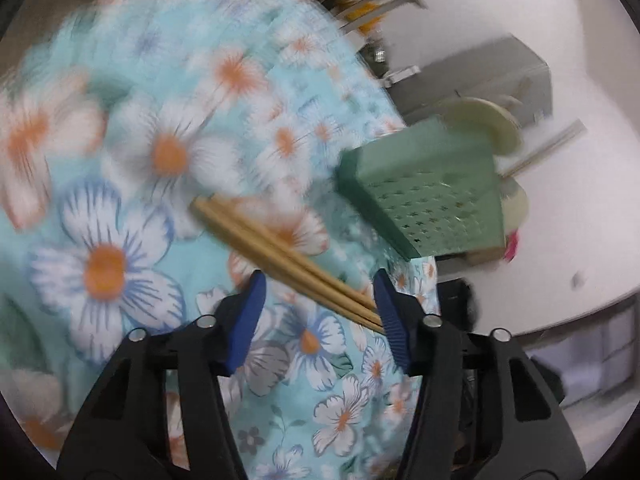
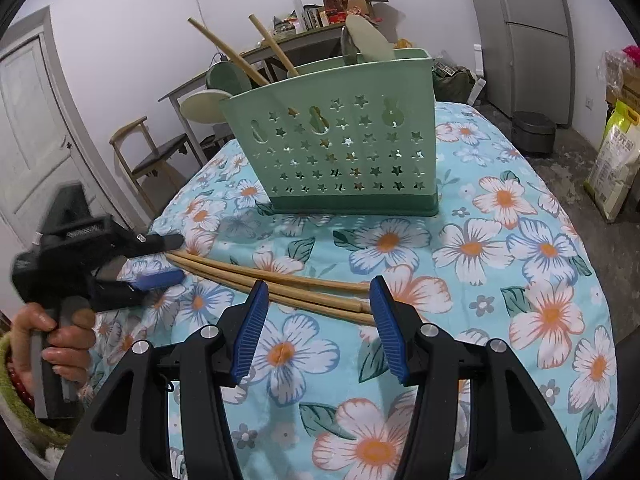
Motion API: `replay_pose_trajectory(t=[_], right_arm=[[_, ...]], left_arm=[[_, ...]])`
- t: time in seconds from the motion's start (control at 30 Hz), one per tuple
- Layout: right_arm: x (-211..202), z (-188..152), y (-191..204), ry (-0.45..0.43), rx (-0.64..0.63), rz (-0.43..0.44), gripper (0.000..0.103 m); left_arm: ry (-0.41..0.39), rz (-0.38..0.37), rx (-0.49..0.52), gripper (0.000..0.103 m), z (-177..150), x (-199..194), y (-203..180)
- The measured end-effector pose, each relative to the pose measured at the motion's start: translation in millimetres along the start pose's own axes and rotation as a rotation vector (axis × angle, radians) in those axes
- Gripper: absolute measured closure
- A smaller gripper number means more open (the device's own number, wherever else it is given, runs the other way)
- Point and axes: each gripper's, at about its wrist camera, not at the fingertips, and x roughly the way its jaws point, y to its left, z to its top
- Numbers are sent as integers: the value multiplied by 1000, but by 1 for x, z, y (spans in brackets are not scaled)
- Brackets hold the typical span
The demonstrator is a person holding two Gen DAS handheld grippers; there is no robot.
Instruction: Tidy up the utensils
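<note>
right wrist view: your right tool (image 2: 318, 312) stands wide open over the chopsticks (image 2: 280, 284) on the bench (image 2: 520, 264); your left tool (image 1: 318, 300) is also open, holding nothing.

We are in a lived-in home dining room.

We see a worktop (image 2: 520, 240) under a blue floral cloth, a wooden chair (image 2: 152, 152) off its far left corner by a panelled door (image 2: 32, 120), a cluttered side table (image 2: 288, 46) of bottles and packets along the white wall, a tall grey refrigerator (image 2: 528, 32), and a rice sack (image 2: 616, 160) on the floor beyond the right edge.
</note>
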Motion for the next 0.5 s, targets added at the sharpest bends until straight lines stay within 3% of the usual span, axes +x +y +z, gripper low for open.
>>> replay_pose_trajectory(t=[0.17, 0.23, 0.3, 0.5], right_arm=[[4, -2, -4, 15, 25, 14, 51], [8, -3, -4, 23, 33, 20, 51], [9, -3, -2, 26, 35, 23, 51], [6, -2, 2, 18, 20, 26, 51]], left_arm=[[-24, -65, -101, 61, 5, 7, 14], [-34, -56, -117, 69, 6, 10, 15], [-41, -37, -130, 84, 6, 10, 18], [-67, -31, -138, 86, -2, 2, 23]])
